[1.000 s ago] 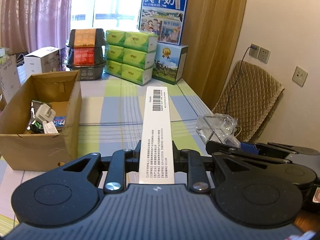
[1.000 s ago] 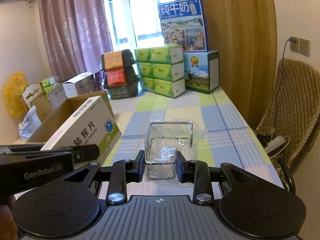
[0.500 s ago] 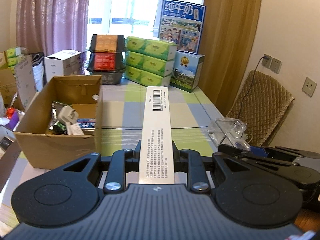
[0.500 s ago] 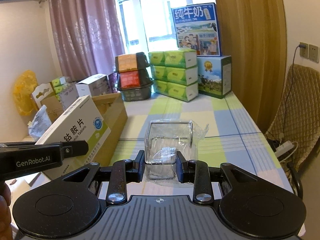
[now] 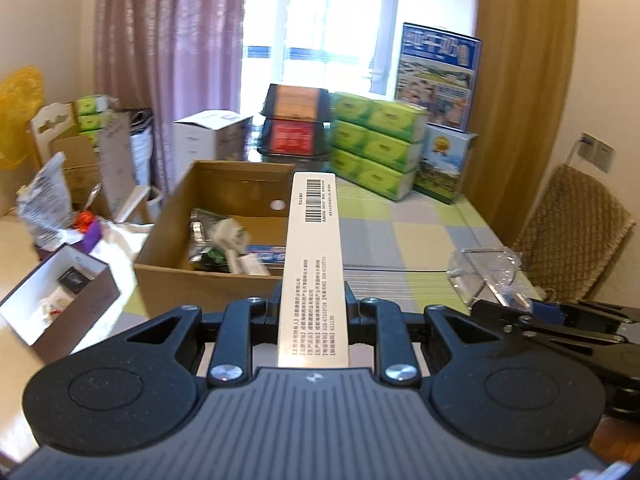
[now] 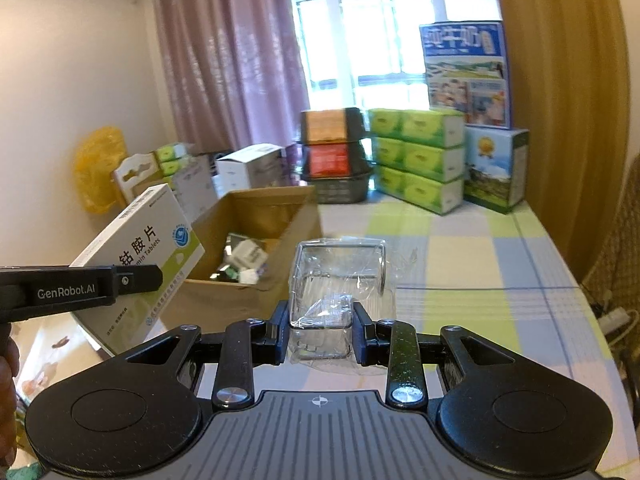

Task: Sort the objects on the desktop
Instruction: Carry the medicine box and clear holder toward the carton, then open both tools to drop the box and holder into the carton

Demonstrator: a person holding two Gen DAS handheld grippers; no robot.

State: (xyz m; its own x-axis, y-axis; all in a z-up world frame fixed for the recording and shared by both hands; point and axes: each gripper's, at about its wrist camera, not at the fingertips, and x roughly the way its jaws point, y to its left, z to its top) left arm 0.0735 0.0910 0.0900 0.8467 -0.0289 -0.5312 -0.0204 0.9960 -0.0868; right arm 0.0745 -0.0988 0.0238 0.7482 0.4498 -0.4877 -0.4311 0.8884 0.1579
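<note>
- A surface (image 6: 500, 272) covered with a pale checked cloth of green, blue and yellow fills the room's middle; stacked tissue packs (image 6: 416, 160) and milk cartons (image 6: 464, 72) stand at its far end by the window.
- An open cardboard box (image 5: 224, 236) sits on the surface's left part, already holding small packets and a plug-like item. It looks like the place where sorted things go.
- The left claw (image 5: 313, 312) is pinching a long white tablet box (image 5: 312, 264) by its near end. The box is held level, its barcoded end pointing forward, above the cardboard box's right edge.
- The right claw (image 6: 320, 326) is pressed against both sides of a clear wrapped container (image 6: 340, 280), held above the surface just right of the cardboard box.
- The step in hand appears to be carrying both things to the cardboard box.
- Next, the left claw probably needs to go a little further left over the opening, tip down and spread to drop the tablet box; the right one would follow.
- Both grippers are held roughly level, side by side, facing the window. A bit of a hand (image 6: 6, 380) shows at the right view's left edge.
</note>
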